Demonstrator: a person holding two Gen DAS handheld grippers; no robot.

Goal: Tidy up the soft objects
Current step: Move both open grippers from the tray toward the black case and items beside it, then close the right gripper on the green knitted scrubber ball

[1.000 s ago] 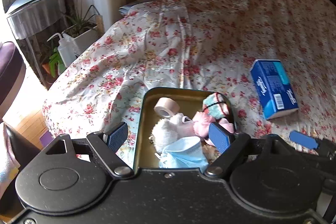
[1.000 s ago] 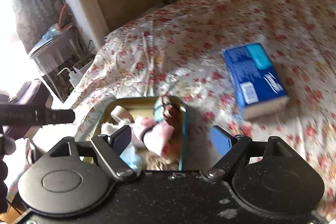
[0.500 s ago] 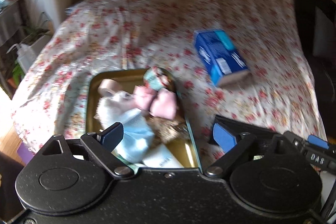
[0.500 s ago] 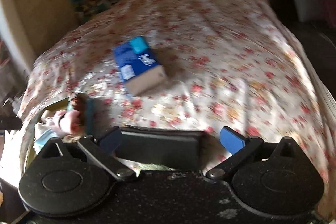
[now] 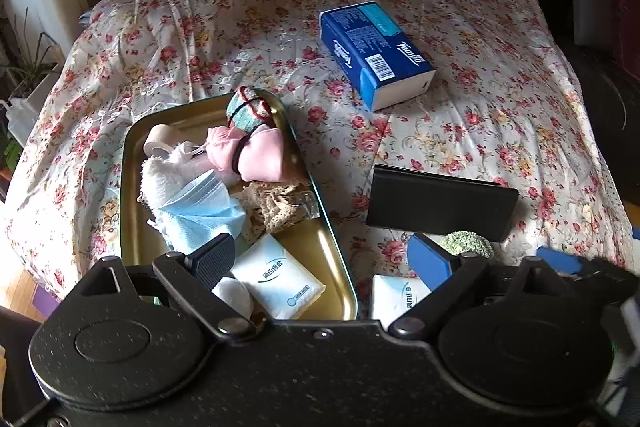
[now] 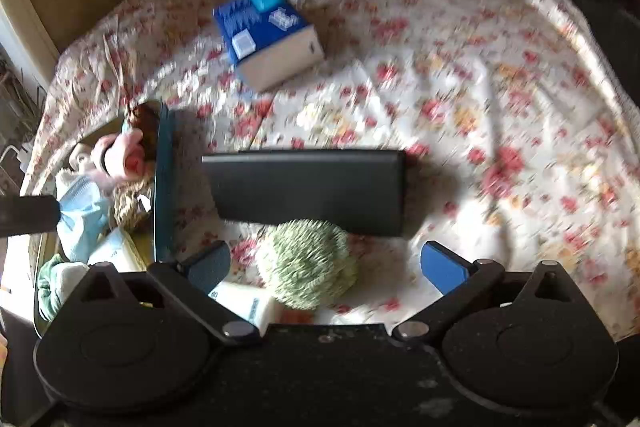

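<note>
sorting soft items on a flowered bed (image 5: 460,115): the tray (image 5: 132,163) already gathers a face mask (image 5: 200,211) and tissue pack (image 5: 276,279); the right hand-held gripper (image 6: 326,263), jaws spread wide and empty, straddles the loose green scrubber (image 6: 306,263), likely next; the left hand-held gripper (image 5: 320,259), also spread, hovers over the tray.

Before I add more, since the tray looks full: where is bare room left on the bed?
Bare bedspread lies between the blue tissue box and the black case, and beyond the box. Crowded: the gold tray is piled, and the green knit ball and a white packet fill the strip below the case.
</note>
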